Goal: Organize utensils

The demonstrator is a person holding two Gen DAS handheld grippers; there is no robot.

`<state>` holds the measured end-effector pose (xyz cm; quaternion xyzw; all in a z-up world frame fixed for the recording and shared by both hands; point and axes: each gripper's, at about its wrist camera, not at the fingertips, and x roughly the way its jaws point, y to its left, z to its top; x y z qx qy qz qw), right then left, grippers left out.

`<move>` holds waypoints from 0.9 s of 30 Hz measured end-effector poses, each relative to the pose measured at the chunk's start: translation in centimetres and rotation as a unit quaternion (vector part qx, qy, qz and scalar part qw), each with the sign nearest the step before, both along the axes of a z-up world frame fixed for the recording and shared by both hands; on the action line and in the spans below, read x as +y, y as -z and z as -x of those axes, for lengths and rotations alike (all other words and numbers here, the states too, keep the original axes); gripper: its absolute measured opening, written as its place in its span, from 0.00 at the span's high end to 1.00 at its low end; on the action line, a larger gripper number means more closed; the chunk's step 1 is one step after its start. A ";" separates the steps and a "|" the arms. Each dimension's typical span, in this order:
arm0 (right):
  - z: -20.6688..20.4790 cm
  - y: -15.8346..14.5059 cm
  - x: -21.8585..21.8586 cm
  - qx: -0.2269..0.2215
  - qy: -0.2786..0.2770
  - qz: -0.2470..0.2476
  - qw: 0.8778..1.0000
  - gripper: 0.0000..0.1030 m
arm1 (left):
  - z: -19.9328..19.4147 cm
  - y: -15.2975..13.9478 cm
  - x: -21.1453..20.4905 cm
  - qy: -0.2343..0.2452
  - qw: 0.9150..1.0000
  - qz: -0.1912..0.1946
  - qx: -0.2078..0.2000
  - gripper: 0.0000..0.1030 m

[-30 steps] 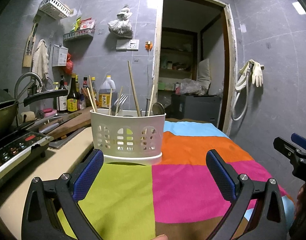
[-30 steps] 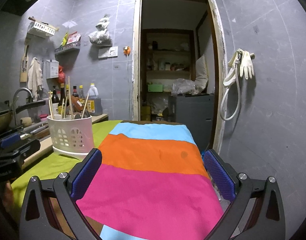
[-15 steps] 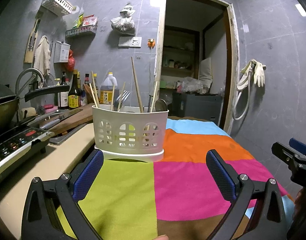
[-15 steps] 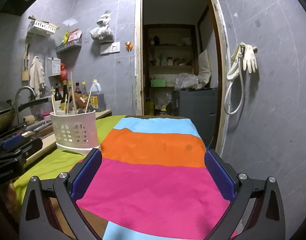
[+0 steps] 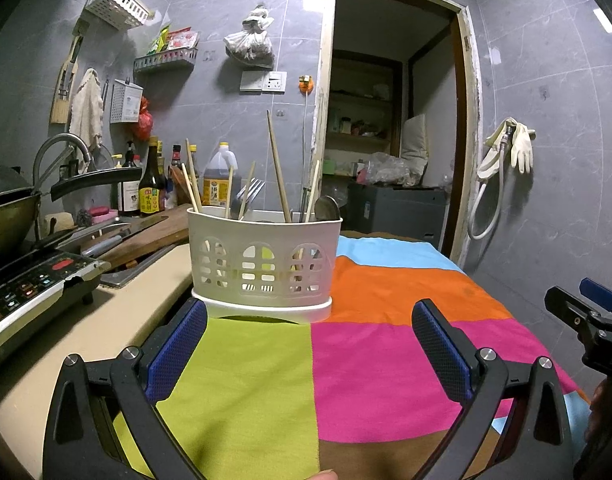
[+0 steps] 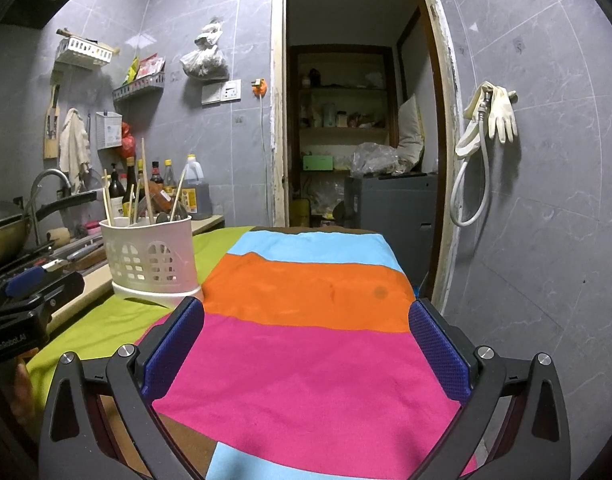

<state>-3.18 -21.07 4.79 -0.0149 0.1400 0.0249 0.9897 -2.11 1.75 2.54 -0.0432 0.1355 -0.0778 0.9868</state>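
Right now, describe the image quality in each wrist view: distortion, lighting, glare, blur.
Left wrist view: strong fisheye bend, the door frame bows and the corners go black; dim, cool light, a small glare patch on the wall tile upper right; the utensil caddy is sharp. Right wrist view: same bowing and dark corners; the striped cloth reads crisp and saturated, the storeroom behind is murky.

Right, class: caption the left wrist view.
Open left tongs face a white utensil caddy on a striped cloth.
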 end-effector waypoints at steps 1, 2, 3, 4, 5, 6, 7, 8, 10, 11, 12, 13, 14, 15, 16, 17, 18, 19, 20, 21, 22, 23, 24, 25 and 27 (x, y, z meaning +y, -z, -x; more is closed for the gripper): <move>0.0 0.0 0.0 -0.001 0.000 0.000 1.000 0.00 | 0.0 0.0 0.0 0.000 1.000 0.000 0.001 0.02; 0.0 0.0 0.0 -0.001 0.000 0.000 1.000 0.00 | -0.1 0.0 0.1 0.001 1.000 0.001 0.001 0.02; 0.0 0.0 0.0 0.000 0.000 0.000 1.000 0.00 | -0.1 0.1 0.1 0.001 1.000 0.000 0.002 0.02; 0.0 0.0 -0.1 0.000 0.000 0.000 1.000 0.00 | -0.1 0.1 0.1 0.001 1.000 0.000 0.001 0.02; 0.0 0.0 -0.1 0.000 0.000 -0.001 1.000 0.00 | -0.1 0.1 0.1 0.001 1.000 0.000 0.001 0.02; -0.1 0.1 -0.1 0.000 0.000 -0.001 1.000 0.00 | -0.2 0.1 0.1 0.000 1.000 0.000 0.001 0.02; -0.1 0.0 -0.1 0.000 0.000 -0.001 1.000 0.00 | -0.2 0.1 0.2 0.000 1.000 0.000 0.001 0.02; -0.1 0.0 -0.1 0.000 0.000 -0.001 1.000 0.00 | -0.2 0.1 0.2 0.001 1.000 0.000 0.001 0.02; -0.1 0.0 -0.1 0.000 -0.001 -0.001 1.000 0.00 | -0.2 0.1 0.1 0.000 1.000 0.000 0.002 0.02; -0.1 0.0 -0.1 0.000 0.000 0.000 1.000 0.00 | -0.2 0.1 0.2 0.001 1.000 0.000 0.002 0.02; -0.1 0.0 -0.1 0.000 0.000 -0.001 1.000 0.00 | -0.2 0.1 0.1 0.001 1.000 0.000 0.002 0.02; -0.1 0.0 -0.1 0.000 -0.001 -0.001 1.000 0.00 | -0.2 0.1 0.2 0.002 1.000 0.000 0.003 0.02; -0.1 0.0 -0.1 0.000 -0.001 -0.002 1.000 0.00 | -0.2 0.1 0.2 0.001 1.000 0.000 0.002 0.02; -0.1 0.0 -0.1 0.001 0.000 -0.002 1.000 0.00 | -0.2 0.2 0.2 0.002 1.000 -0.001 0.002 0.02; -0.1 0.0 -0.1 0.001 0.000 -0.001 1.000 0.00 | -0.2 0.2 0.1 0.001 1.000 -0.001 0.002 0.02; -0.1 0.0 -0.1 0.001 0.000 -0.001 1.000 0.00 | -0.1 0.2 0.2 0.001 1.000 -0.002 0.002 0.02; 0.0 0.0 -0.1 0.000 0.000 -0.001 1.000 0.00 | -0.1 0.2 0.1 0.001 1.000 -0.002 0.001 0.02; -0.1 0.0 -0.2 0.000 -0.001 -0.001 1.000 0.00 | -0.1 0.2 0.2 0.001 1.000 -0.003 0.001 0.02; -0.1 0.0 -0.2 0.000 -0.001 -0.001 1.000 0.00 | -0.2 0.2 0.2 0.002 1.000 -0.003 0.000 0.02; -0.1 0.0 -0.1 0.001 0.000 -0.001 1.000 0.00 | -0.2 0.2 0.2 0.002 1.000 -0.004 0.001 0.02; -0.1 0.0 -0.2 0.000 -0.001 -0.001 1.000 0.00 | -0.2 0.2 0.1 0.002 1.000 -0.004 0.000 0.02; -0.1 0.0 -0.2 0.000 -0.001 -0.001 1.000 0.00 | -0.2 0.2 0.2 0.002 1.000 -0.004 0.000 0.02; -0.1 0.0 -0.2 0.000 0.000 -0.001 1.000 0.00 | -0.2 0.2 0.1 0.002 1.000 -0.004 0.001 0.02; -0.1 0.0 -0.2 0.001 -0.001 -0.001 1.000 0.00 | -0.2 0.2 0.1 0.002 1.000 -0.004 0.001 0.02; -0.1 0.0 -0.2 0.001 -0.001 -0.002 1.000 0.00 | -0.3 0.2 0.3 0.002 1.000 -0.003 0.001 0.02</move>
